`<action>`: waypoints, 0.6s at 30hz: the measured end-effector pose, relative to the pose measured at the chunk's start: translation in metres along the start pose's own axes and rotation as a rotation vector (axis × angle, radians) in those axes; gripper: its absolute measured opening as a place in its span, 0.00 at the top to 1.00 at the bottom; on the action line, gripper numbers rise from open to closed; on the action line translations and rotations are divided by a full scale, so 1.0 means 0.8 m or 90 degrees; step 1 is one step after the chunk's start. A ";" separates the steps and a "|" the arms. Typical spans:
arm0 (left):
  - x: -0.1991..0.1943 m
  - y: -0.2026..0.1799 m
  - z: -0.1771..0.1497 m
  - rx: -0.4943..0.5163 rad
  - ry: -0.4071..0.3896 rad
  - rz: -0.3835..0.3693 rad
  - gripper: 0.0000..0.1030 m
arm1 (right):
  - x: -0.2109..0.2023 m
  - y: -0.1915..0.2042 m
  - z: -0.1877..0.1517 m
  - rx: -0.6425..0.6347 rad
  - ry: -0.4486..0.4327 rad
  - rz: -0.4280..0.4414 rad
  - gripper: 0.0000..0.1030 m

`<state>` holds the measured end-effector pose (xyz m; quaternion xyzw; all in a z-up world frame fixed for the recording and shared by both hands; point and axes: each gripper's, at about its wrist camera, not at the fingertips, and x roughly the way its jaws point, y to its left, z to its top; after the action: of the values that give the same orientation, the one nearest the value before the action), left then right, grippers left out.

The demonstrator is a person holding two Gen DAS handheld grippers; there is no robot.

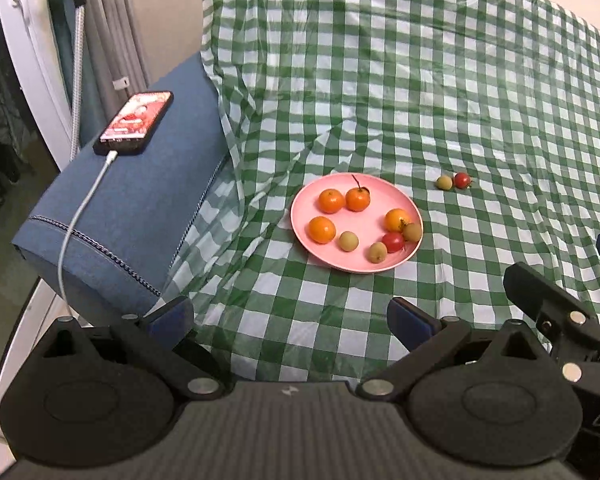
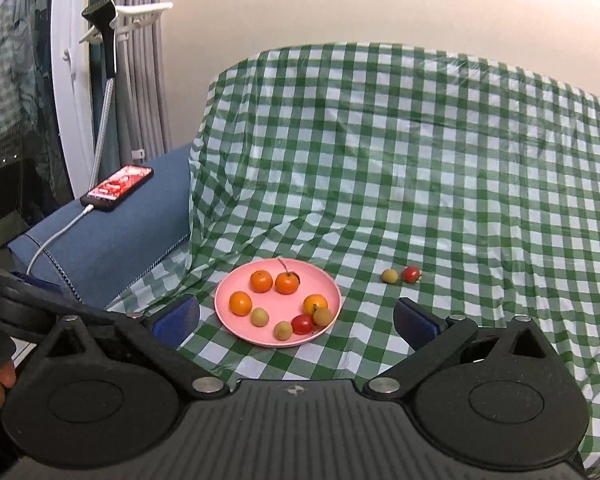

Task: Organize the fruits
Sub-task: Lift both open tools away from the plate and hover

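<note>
Still loose right of pink plate (image 2: 224,300): yellowish fruit (image 2: 389,275), possibly a small plum, touching cherry tomato (image 2: 411,274). Left gripper (image 1: 290,318) and right gripper (image 2: 296,314) both spread wide, empty. Risk: nudging one while pinching the other, rolling across slick cloth (image 2: 460,160).

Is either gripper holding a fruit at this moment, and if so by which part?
Nothing is held. The left gripper and right gripper are both open and empty, short of the pink plate.
</note>
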<state>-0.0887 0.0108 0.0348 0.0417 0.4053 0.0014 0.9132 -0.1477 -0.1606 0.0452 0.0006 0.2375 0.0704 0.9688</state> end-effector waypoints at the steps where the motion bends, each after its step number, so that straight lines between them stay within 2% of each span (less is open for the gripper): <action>1: -0.004 0.000 -0.001 -0.002 -0.003 -0.001 0.00 | -0.004 0.000 0.000 0.000 -0.005 -0.001 0.01; 9: -0.022 0.001 -0.006 -0.008 -0.017 -0.006 0.00 | -0.026 0.003 -0.001 -0.007 -0.026 -0.007 0.01; 18: -0.025 0.004 -0.008 -0.012 -0.020 0.003 0.00 | -0.027 0.005 -0.003 -0.012 -0.028 -0.004 0.01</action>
<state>-0.1067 0.0135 0.0457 0.0344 0.3909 0.0068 0.9198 -0.1685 -0.1597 0.0531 -0.0079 0.2154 0.0697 0.9740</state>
